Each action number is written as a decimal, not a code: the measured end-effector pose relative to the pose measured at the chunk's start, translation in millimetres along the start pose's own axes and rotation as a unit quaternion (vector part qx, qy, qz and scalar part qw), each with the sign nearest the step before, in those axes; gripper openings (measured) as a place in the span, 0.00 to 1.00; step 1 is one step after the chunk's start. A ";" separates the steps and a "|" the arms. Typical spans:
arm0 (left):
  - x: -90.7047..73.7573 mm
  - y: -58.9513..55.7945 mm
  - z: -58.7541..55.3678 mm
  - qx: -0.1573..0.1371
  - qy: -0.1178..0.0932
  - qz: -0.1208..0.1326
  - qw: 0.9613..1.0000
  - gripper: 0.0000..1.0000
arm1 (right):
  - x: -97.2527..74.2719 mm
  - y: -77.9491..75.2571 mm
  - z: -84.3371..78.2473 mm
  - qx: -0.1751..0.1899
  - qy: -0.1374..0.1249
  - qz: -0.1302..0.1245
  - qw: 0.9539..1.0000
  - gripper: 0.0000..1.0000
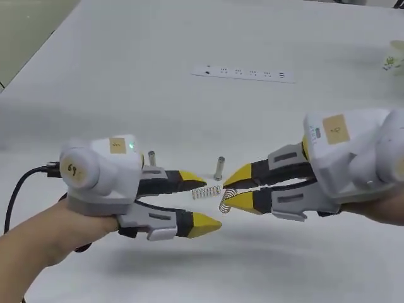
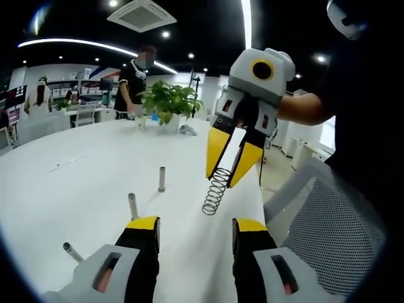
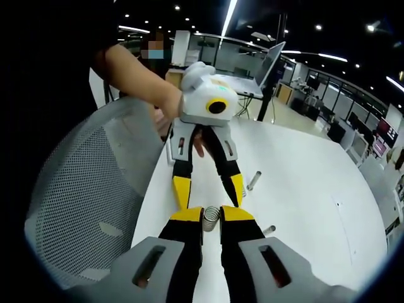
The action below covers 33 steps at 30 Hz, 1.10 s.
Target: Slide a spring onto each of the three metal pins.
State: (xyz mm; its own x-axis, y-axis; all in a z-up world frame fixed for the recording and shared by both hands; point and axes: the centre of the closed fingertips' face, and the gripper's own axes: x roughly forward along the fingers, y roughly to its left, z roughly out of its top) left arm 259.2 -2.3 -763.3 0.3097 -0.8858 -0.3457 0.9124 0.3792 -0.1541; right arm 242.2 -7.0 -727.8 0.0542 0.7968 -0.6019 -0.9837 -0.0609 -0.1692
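Right gripper (image 1: 231,189) at mid-right of head view, jaws clamped on held spring (image 1: 225,202), which hangs at the tips. Left gripper (image 1: 203,202) at lower left, jaws apart and holding nothing, tips facing the right one's, close by. Loose spring (image 1: 206,191) lies flat on white table (image 1: 126,76) between the two grippers. Centre pin (image 1: 219,168) upright just above it. Left pin (image 1: 151,158) upright above the left gripper. Third pin (image 2: 71,251) at lower left of left gripper view. Power strip (image 1: 243,72) at top centre.

Right gripper (image 2: 223,179) holding spring (image 2: 216,192), left fingers (image 2: 144,228) apart, pins (image 2: 161,179) on table (image 2: 76,170)
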 end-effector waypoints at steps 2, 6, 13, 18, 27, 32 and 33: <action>-4.9 4.0 -0.1 -0.005 -0.003 0.009 1.000 0.42 | -0.3 -1.0 -1.2 0.000 0.002 -0.001 1.000 0.07; -12.4 8.0 -1.7 -0.011 -0.003 0.022 1.000 0.50 | -0.2 -3.2 -2.2 0.001 0.002 -0.005 1.000 0.07; -25.9 15.5 -6.6 -0.017 0.003 0.047 0.999 0.64 | -1.1 -7.0 -5.0 -0.006 0.009 -0.011 1.000 0.07; -38.4 24.9 -10.9 -0.028 0.001 0.070 0.997 0.71 | -2.9 -10.9 -6.3 -0.006 0.011 -0.016 1.000 0.07; -56.9 39.3 -18.0 -0.047 0.001 0.107 0.993 0.86 | -7.2 -19.3 -15.9 -0.005 0.021 -0.033 0.999 0.07; -63.8 47.4 -22.8 -0.056 0.004 0.126 0.991 0.92 | -9.1 -20.2 -18.7 -0.003 0.026 -0.034 0.999 0.07; -64.6 48.1 -22.5 -0.057 0.002 0.127 0.990 0.93 | -9.3 -20.0 -19.9 -0.003 0.029 -0.033 0.999 0.07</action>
State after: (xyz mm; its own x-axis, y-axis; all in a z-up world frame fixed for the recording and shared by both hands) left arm 277.1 79.2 -769.2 0.5245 -0.7565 -0.3907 0.7689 0.6179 -0.1644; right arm 264.7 -25.2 -734.4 0.1285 0.7634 -0.6330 -0.9765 -0.0139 -0.2149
